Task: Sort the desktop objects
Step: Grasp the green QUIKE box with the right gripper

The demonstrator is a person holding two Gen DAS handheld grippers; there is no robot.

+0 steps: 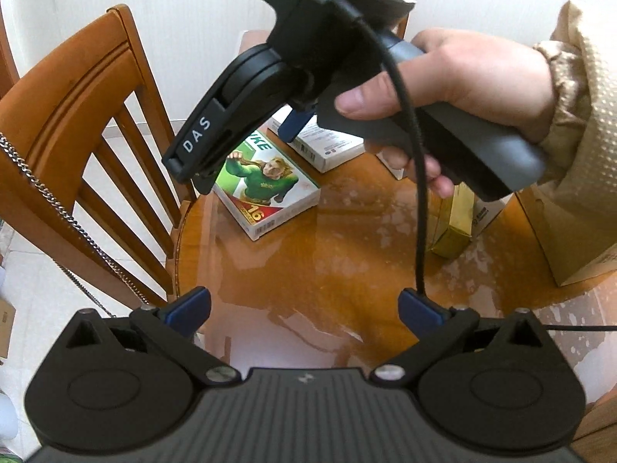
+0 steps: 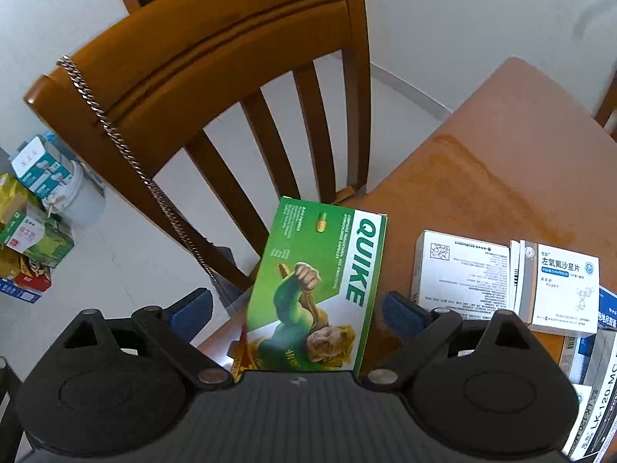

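Observation:
A green QUIKE medicine box (image 2: 316, 289) lies flat near the table's left edge, beside the chair. My right gripper (image 2: 299, 310) hovers open over it, a blue pad (image 2: 193, 312) on the left and the other close to the box's right side; neither visibly presses it. In the left wrist view the same green box (image 1: 266, 189) sits under the right gripper (image 1: 246, 160), which a hand (image 1: 462, 77) holds. Nearer the table's front, my left gripper (image 1: 304, 308) is open with nothing between its fingers.
White medicine boxes (image 2: 459, 270) (image 2: 559, 289) lie right of the green box, with more boxes (image 2: 594, 386) nearer. A gold box (image 1: 455, 227) and a cardboard box (image 1: 570, 239) stand at the right. A wooden chair (image 2: 231, 77) with a chain borders the table (image 1: 308, 262).

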